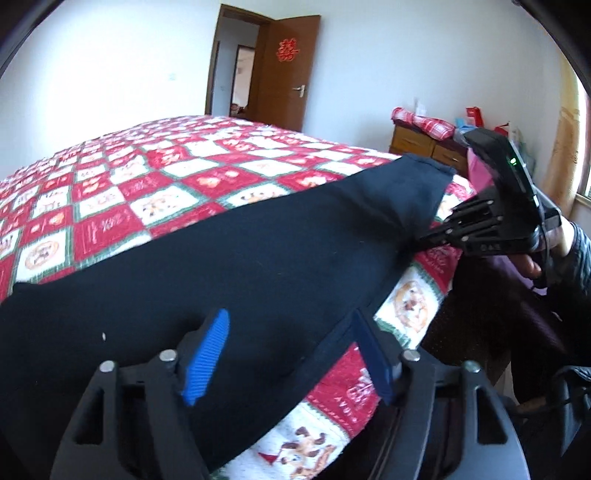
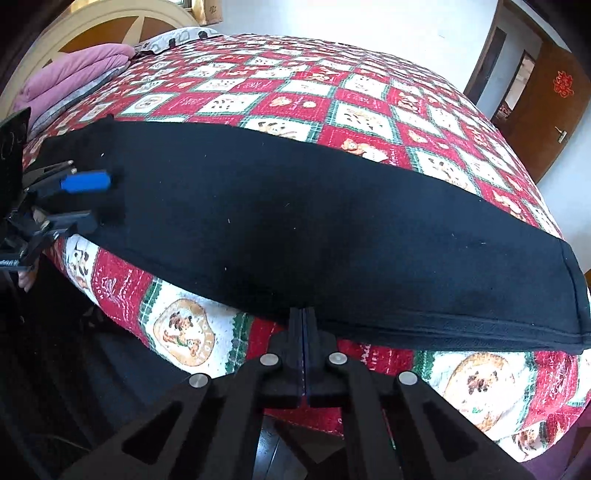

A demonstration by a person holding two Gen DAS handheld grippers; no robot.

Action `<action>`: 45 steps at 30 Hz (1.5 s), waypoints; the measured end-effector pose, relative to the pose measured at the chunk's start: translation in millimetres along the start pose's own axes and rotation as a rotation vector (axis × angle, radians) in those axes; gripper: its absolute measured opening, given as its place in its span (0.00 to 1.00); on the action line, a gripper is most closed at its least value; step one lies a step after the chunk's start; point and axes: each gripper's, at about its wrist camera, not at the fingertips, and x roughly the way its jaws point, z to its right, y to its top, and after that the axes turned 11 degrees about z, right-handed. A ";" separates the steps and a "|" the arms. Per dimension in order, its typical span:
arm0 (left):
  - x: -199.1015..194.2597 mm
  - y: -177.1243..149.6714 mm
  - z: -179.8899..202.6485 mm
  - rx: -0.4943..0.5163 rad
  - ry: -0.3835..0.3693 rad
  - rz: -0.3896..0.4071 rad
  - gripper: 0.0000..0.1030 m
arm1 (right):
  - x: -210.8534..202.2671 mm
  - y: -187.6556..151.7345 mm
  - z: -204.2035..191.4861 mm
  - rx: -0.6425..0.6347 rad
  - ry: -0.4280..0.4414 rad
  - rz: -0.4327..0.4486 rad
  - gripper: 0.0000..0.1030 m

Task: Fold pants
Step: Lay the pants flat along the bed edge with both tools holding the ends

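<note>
My left gripper (image 1: 291,350) stood with its jaws apart, blue pads (image 1: 207,356) spread over the near edge of the black pants (image 1: 229,266); the cloth lay between the pads, and I could not see either pad pressing on it. From the right wrist view the same gripper (image 2: 94,201) came in low at the left end of the pants, tilted moderately downward, one blue pad over the cloth and the other at its near edge.

My right gripper (image 2: 303,321) had its jaws fully together, tips at the near hem of the pants. Whether any cloth was pinched between them I could not tell: the tips met right at the fabric edge. It pointed steeply down. From the left wrist view it (image 1: 421,242) reached in from the right, a hand (image 1: 543,254) on its grip, tip at the pants' far end.

No containers in view.

The pants lay stretched lengthwise along the near edge of the bed, on a red, white and green patchwork quilt (image 2: 369,96), doubled leg on leg, spanning from one gripper to the other. A folded pink blanket (image 2: 70,85) sat near the headboard (image 2: 92,22); a brown door (image 1: 284,74) stood open beyond.
</note>
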 end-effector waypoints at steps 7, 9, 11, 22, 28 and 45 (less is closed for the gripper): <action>-1.3 0.2 -0.7 -0.010 0.017 0.000 0.70 | -9.1 5.7 0.9 0.025 -0.016 0.010 0.01; -2.9 1.9 -3.6 -0.016 0.027 0.013 0.70 | -16.0 10.5 -2.5 0.004 -0.056 0.034 0.03; -1.8 1.5 -8.1 -0.027 0.041 0.013 0.70 | -15.8 12.6 -8.4 -0.029 -0.086 0.047 0.12; 4.8 -8.9 -6.3 -0.007 0.051 -0.008 0.73 | 8.0 4.3 -36.5 -0.095 -0.083 0.035 0.45; 4.3 -10.6 -3.5 0.004 0.048 -0.013 0.73 | 11.8 -1.4 -36.5 -0.135 -0.101 -0.002 0.40; -9.0 -6.6 -14.8 -0.041 0.100 0.022 0.73 | -2.6 -2.3 -28.4 -0.092 -0.096 0.003 0.40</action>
